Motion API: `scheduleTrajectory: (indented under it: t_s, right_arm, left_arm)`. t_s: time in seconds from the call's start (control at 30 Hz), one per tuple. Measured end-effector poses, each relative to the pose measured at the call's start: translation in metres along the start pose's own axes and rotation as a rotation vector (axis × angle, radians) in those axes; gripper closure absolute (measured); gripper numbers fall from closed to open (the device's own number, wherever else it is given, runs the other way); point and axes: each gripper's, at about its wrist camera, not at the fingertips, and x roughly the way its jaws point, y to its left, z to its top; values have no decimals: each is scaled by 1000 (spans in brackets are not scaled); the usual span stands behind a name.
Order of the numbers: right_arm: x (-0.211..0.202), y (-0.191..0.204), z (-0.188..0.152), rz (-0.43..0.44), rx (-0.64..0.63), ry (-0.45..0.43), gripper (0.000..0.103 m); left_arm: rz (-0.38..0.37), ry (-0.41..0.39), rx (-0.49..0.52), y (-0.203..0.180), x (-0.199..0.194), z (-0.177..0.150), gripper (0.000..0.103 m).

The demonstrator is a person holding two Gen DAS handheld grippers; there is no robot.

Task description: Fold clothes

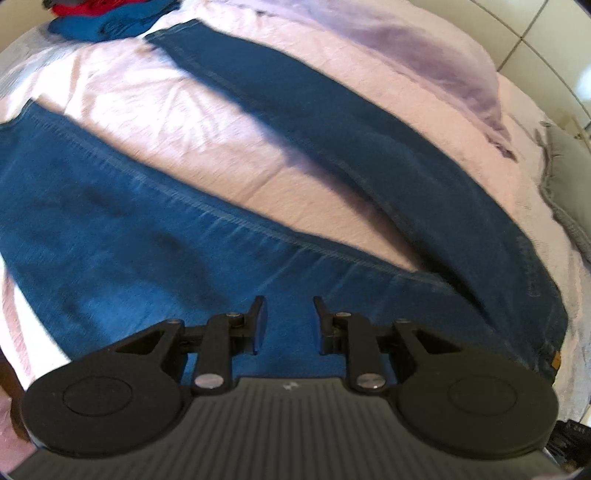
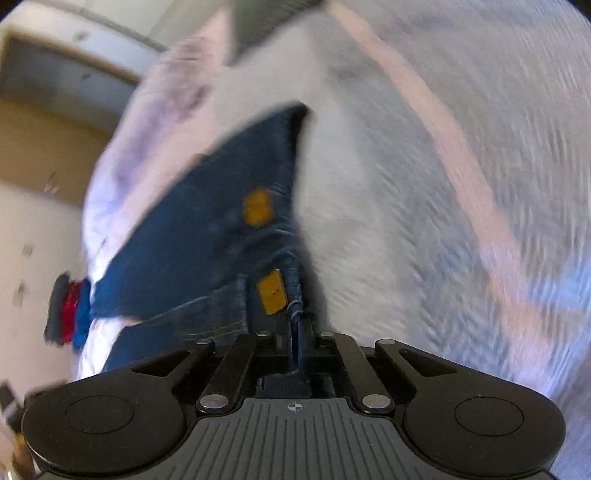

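— What am I seeing under the left gripper (image 1: 287,325)?

— I read the jeans (image 1: 122,221) as matt blue denim, a rough weave with raised stitched seams. The bedspread (image 1: 177,122) looks like pale pink cloth, crinkled and dull.

— And the gripper itself?

— I see matt black plastic with shiny metal rivets. On my right view, the jeans carry a tan patch (image 2: 272,291) that looks like leather, and the floor tiles (image 1: 517,33) look glossy.
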Motion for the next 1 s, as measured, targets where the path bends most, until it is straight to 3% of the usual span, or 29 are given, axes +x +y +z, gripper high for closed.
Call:
scheduleTrajectory:
  t_s: [0.13, 0.2, 0.27, 0.37, 0.47, 0.53, 0.57, 0.63, 0.7, 0.83, 0.93, 1.0]
  right_arm:
    - [-1, 16, -1, -100, -36, -19, 92]
    - [-13, 26, -6, -176, -52, -53, 79]
    - [-28, 44, -20, -268, -124, -132, 78]
    - [-26, 77, -46, -314, -278, -171, 78]
    - [-3, 97, -76, -340, -445, -81, 78]
    - [12, 94, -97, -473, -568, -2, 78]
    - [13, 88, -103, -536, -577, 5, 76]
    - [0, 78, -102, -581, -456, -3, 74]
    - [-11, 76, -98, -596, -365, -18, 74]
    - [-10, 107, -109, -628, -385, -85, 74]
    - [6, 133, -126, -608, -394, -113, 74]
    - [24, 147, -141, -619, -385, -100, 74]
  left_arm:
    - [22, 12, -14, 18, -4, -7, 83]
    - [35, 14, -14, 26, -5, -10, 83]
    - [50, 15, -1, 32, -5, -13, 83]
    - [60, 19, 53, 35, 0, -21, 83]
    - [90, 19, 178, 35, 11, -32, 83]
    - [135, 5, 294, 39, 14, -39, 83]
    - [171, -17, 351, 46, 12, -39, 83]
    - [232, -33, 366, 69, 9, -31, 83]
    - [246, -38, 276, 106, 4, -13, 83]
    - [191, -88, 162, 156, -9, 19, 83]
    - [67, -80, 252, 164, -4, 25, 83]
    - [31, -82, 369, 172, 5, 24, 80]
